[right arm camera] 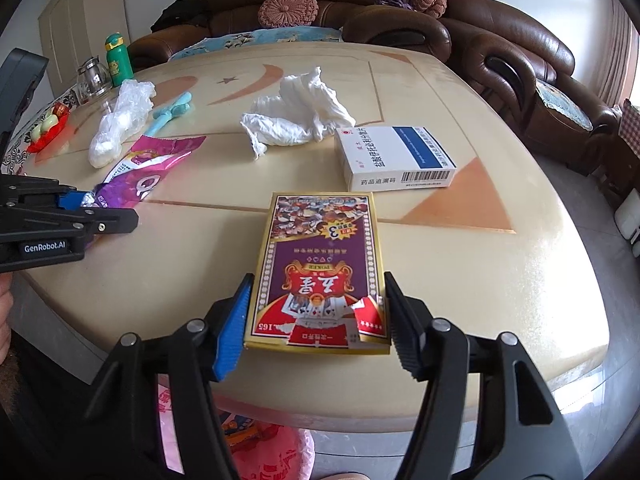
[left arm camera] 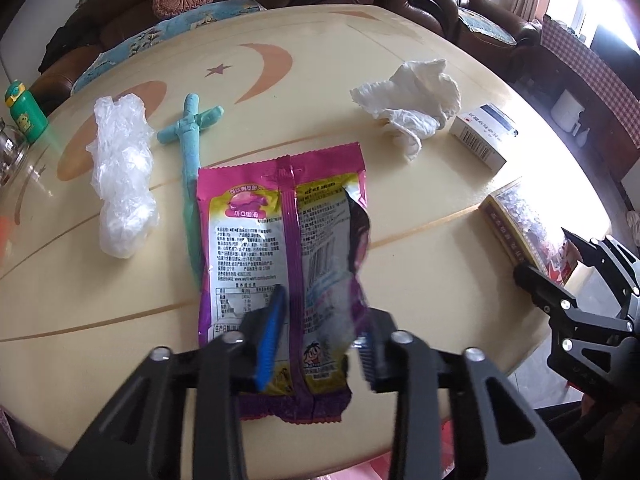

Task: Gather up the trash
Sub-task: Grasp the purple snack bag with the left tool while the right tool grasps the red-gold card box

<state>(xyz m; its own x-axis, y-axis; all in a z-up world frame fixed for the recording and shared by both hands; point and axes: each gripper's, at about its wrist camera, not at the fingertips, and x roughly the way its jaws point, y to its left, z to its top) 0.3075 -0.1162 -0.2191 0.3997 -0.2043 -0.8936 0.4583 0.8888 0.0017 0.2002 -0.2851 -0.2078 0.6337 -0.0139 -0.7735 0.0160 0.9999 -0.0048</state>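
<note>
Cream tabletop (right arm camera: 460, 264) with orange moon-and-star inlay, brown leather sofa (right arm camera: 500, 40) behind.

Item 1: pink-and-purple foil snack wrapper (left arm camera: 288, 248), torn along one side, lay flat near the table's front edge. The left gripper (left arm camera: 316, 344) stood over its near end, blue pad on the printed face and black pad at the torn edge; the foil bulged between them, the jaws pinched on it.

Item 2: gold-edged purple-and-red playing-card box (right arm camera: 320, 264), torn at its near end, lay at the front edge. The right gripper (right arm camera: 318, 320) straddled it, blue and black pads against its long sides; whether they pressed could not be told.

Item 3: crumpled white tissue (right arm camera: 296, 116), mid-table.

Item 4: white-and-blue medicine carton (right arm camera: 396, 156), just beside the tissue.

Item 5: crumpled clear plastic bag (left arm camera: 122, 176), far left.

Item 6: teal clay cross-shaped sword (left arm camera: 192, 148), between the bag and the wrapper.

Item 7: green drinks bottle (right arm camera: 118, 60), back corner.
</note>
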